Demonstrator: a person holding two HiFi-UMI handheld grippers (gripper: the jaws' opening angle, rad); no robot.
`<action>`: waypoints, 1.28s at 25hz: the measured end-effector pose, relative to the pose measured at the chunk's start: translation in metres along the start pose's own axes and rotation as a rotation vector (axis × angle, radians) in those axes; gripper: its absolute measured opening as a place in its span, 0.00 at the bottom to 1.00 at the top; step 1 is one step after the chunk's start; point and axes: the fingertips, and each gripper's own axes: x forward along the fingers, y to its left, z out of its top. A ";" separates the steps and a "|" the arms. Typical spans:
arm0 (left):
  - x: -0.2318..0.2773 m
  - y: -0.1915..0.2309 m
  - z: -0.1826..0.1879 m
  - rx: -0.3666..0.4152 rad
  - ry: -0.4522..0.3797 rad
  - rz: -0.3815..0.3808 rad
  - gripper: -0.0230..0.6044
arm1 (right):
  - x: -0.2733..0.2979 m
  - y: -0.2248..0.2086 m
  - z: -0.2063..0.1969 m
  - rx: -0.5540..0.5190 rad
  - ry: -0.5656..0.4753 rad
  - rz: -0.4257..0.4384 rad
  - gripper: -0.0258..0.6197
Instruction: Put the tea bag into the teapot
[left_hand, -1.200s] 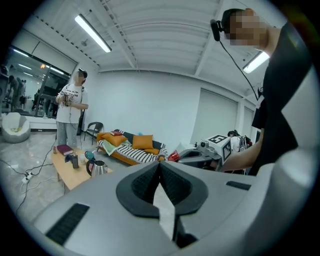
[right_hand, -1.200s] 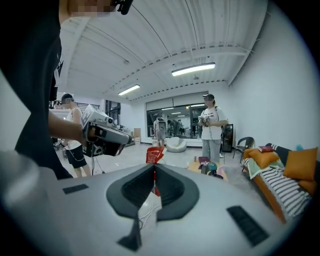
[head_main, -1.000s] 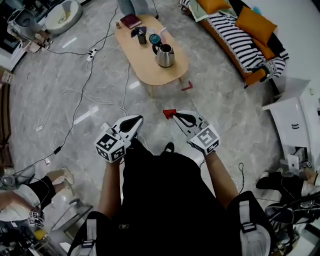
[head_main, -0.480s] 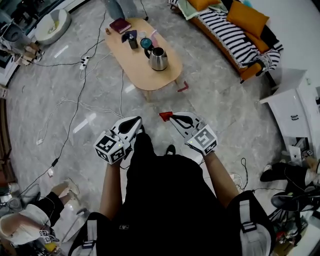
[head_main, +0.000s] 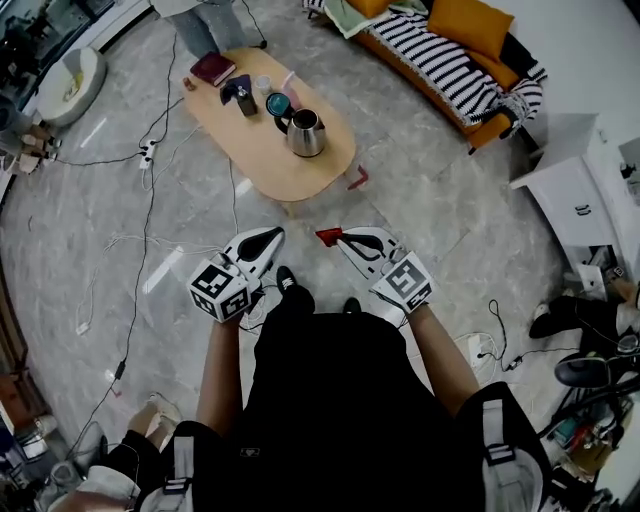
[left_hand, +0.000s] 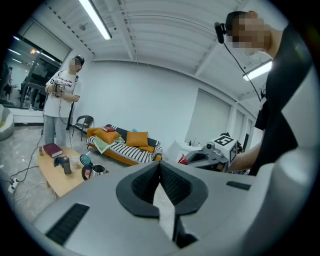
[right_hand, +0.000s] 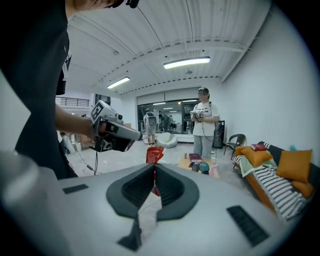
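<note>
A red tea bag (head_main: 326, 236) sticks out of the tips of my right gripper (head_main: 341, 236), which is shut on it at waist height above the floor. In the right gripper view the tea bag (right_hand: 154, 154) stands above the shut jaws, its string trailing down. My left gripper (head_main: 277, 234) hangs beside it, a little apart, shut with nothing in it. The steel teapot (head_main: 305, 132) stands on the near half of an oval wooden table (head_main: 262, 150) ahead of me, well away from both grippers. The teapot (left_hand: 97, 171) also shows small in the left gripper view.
On the table sit a dark red book (head_main: 212, 68), a black object (head_main: 243, 97) and a teal round thing (head_main: 278, 103). A person (head_main: 205, 25) stands at its far end. Cables (head_main: 150, 180) cross the floor at left. A striped sofa (head_main: 440, 50) and a white cabinet (head_main: 575, 195) lie right.
The table and teapot have slid left and lower in the head view as I step forward. Both grippers keep their pose, the right still shut on the tea bag.
</note>
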 end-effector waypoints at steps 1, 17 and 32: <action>0.001 0.009 0.003 0.000 0.003 -0.012 0.05 | 0.007 -0.002 0.001 0.004 0.007 -0.008 0.06; 0.002 0.110 0.030 0.030 0.051 -0.214 0.05 | 0.107 -0.031 0.034 0.052 0.037 -0.173 0.06; -0.038 0.158 0.018 -0.016 0.066 -0.185 0.05 | 0.186 -0.024 0.054 0.026 0.045 -0.112 0.06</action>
